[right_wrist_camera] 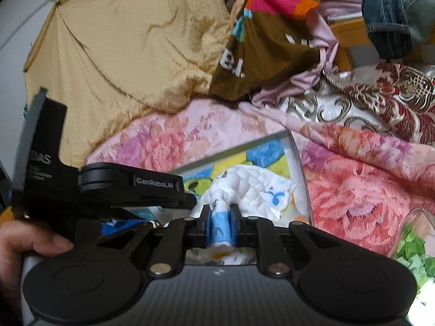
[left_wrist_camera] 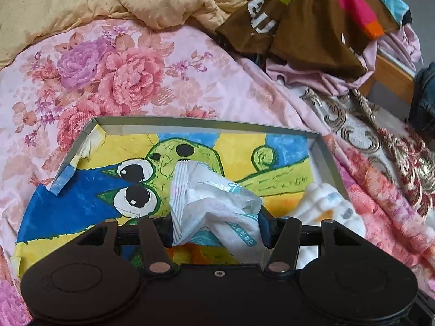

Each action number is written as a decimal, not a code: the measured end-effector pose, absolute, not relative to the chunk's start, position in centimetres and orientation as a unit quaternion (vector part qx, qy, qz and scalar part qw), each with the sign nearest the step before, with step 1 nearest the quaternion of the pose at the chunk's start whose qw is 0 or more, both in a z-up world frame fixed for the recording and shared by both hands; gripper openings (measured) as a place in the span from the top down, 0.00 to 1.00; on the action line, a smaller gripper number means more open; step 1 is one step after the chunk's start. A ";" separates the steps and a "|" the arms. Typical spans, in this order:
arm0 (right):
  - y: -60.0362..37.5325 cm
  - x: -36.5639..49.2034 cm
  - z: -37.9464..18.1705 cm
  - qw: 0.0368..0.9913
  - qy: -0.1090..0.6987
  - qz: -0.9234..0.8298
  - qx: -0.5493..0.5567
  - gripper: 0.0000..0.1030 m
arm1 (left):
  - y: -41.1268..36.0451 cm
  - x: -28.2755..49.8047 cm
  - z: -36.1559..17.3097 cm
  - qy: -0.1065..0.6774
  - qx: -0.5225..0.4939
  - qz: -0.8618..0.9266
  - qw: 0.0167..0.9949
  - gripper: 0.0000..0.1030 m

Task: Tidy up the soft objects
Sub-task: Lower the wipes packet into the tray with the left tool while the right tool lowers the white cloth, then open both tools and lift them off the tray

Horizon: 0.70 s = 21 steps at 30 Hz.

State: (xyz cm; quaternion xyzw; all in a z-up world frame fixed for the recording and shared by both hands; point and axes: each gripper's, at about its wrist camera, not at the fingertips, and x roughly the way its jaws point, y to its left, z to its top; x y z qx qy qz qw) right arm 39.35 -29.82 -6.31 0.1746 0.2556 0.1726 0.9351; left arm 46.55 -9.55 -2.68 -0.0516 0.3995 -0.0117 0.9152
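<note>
Diapers: left tongs (left_wrist_camera: 217, 225) pinching crumpled one (left_wrist_camera: 214, 198), right tongs (right_wrist_camera: 220, 228) pinching quilted one (right_wrist_camera: 252, 187), above box rim (left_wrist_camera: 206, 124).

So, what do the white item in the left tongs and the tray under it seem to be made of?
The white item looks like thin, matte nonwoven or paper-like sheet: it crumples in sharp folds and carries printed blue marks. The tray seems to be grey cardboard: thin flat walls, torn at one corner, with a painted cartoon sheet on its floor.

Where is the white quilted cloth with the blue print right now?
The white quilted cloth lies in the painted box's right end, pinched by the right gripper; the left-wrist view shows it at lower right.
</note>
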 end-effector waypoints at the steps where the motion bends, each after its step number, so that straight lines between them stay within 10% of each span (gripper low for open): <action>1: -29.8 39.3 -6.4 0.935 0.257 0.171 0.172 0.83 | -9.6 46.6 -2.8 0.401 -0.046 -0.011 0.915 0.45; 8: -30.0 39.1 -6.5 0.938 0.254 0.166 0.169 0.75 | -9.3 46.3 -3.2 0.409 -0.039 -0.010 0.912 0.42; 12: -29.4 38.3 -6.0 0.949 0.238 0.162 0.127 0.45 | -8.9 45.8 -3.0 0.406 -0.051 -0.009 0.913 0.24; 21: -29.2 36.4 -5.2 0.958 0.210 0.166 0.106 0.15 | -7.3 43.5 -1.4 0.382 -0.064 -0.008 0.922 0.11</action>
